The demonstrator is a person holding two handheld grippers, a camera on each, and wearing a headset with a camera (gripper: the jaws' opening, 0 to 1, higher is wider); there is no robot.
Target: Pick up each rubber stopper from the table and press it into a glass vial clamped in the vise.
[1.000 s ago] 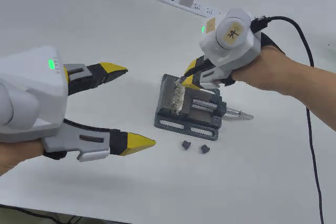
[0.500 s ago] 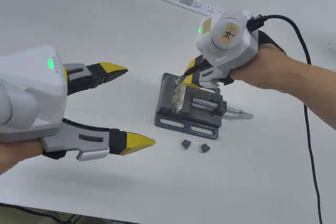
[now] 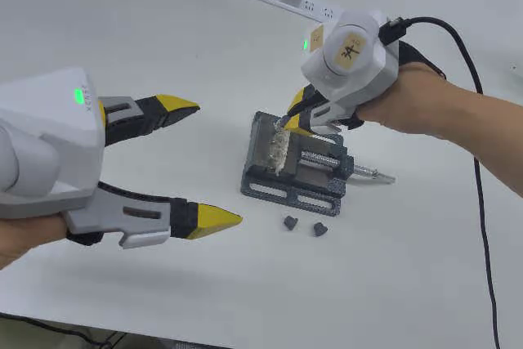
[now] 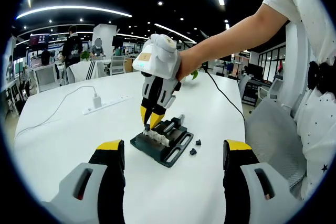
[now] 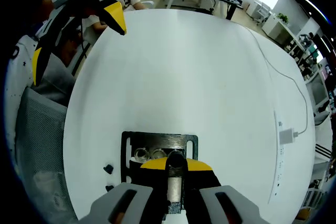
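A dark vise (image 3: 298, 185) sits mid-table and clamps a row of clear glass vials (image 3: 278, 149). My right gripper (image 3: 288, 124) points down at the far end of that row, shut on a black rubber stopper (image 5: 176, 159). The stopper sits right beside two open vials (image 5: 148, 153) in the vise (image 5: 157, 140). Two loose stoppers (image 3: 303, 225) lie on the table in front of the vise. My left gripper (image 3: 200, 163) hovers open and empty, well to the left of the vise. From the left gripper (image 4: 174, 145) I see the right gripper (image 4: 151, 121) over the vise (image 4: 163, 142).
A white power strip (image 3: 294, 2) with a plugged charger lies at the far edge of the white table (image 3: 163, 30). The vise's screw handle (image 3: 372, 176) sticks out to the right. A black cable (image 3: 482, 161) trails from the right gripper along the person's arm.
The right gripper has leaned slightly left and its body has risen a little over the vise. The left gripper stays as it was.
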